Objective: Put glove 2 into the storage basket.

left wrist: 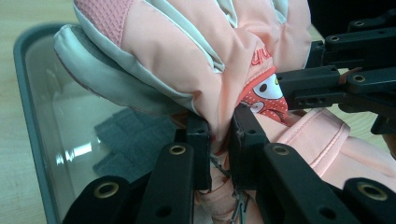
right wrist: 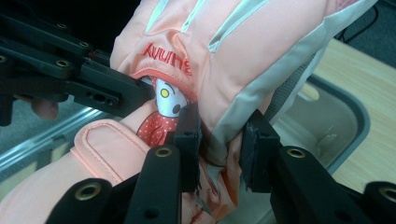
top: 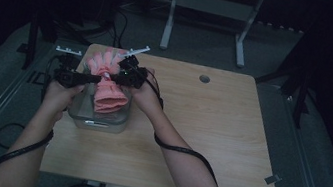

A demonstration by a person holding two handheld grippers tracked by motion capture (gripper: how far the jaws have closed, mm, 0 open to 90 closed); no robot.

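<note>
A pink winter glove (top: 105, 95) with pale grey trim and a red cartoon patch hangs over a clear plastic container (top: 96, 122) at the table's left side. My left gripper (top: 101, 79) comes in from the left and is shut on the glove's narrow wrist part. My right gripper (top: 114, 78) meets it from the right, shut on the same bunched part. In the left gripper view the jaws (left wrist: 219, 128) pinch the glove (left wrist: 187, 51), with the right gripper (left wrist: 308, 88) just beyond. In the right gripper view the pads (right wrist: 222, 128) squeeze the glove (right wrist: 243, 51) and the left gripper (right wrist: 112, 91) is close.
The container's grey rim (left wrist: 25, 116) and see-through floor lie under the glove, and its far corner (right wrist: 362, 116) is visible too. The wooden table (top: 209, 130) has a round cable hole (top: 204, 79) near its back edge. A white desk frame (top: 168, 23) stands behind on the floor.
</note>
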